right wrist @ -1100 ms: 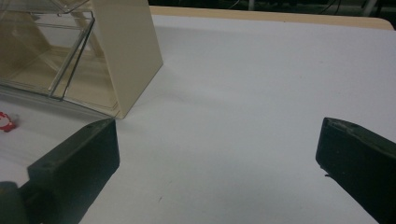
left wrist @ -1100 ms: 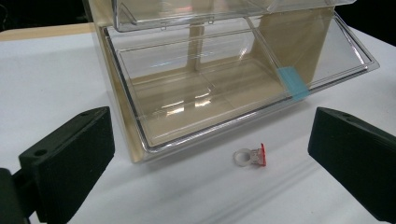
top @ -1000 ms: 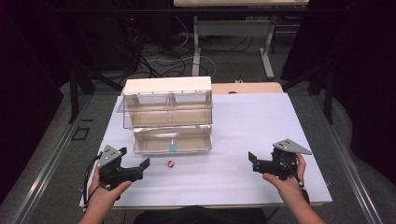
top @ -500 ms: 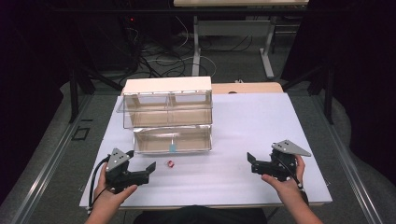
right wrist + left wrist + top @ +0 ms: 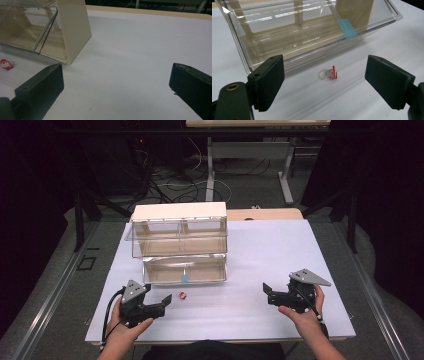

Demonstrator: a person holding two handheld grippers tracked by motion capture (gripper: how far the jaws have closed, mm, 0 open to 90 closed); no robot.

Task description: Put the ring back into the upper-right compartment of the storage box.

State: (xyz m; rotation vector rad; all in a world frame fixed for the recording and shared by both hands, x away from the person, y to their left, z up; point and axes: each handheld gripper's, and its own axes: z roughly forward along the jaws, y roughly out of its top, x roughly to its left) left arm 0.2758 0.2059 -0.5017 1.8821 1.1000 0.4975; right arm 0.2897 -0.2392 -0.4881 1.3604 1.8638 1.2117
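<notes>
Left gripper (image 5: pixel 162 305) jaws wide apart, empty, aimed at small clear ring with red tab (image 5: pixel 328 73) lying on white table (image 5: pixel 280 250) just before clear tilt-out bin unit (image 5: pixel 180 245), right gripper (image 5: pixel 267 292) wide open, empty, well apart at right.

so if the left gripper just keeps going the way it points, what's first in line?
Probably the small clear ring with a red top, lying on the table between the open left gripper fingers' line; the clear bin comes after.

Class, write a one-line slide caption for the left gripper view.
Open left gripper faces a small clear-and-red ring lying before a clear tilt-out bin.
</notes>
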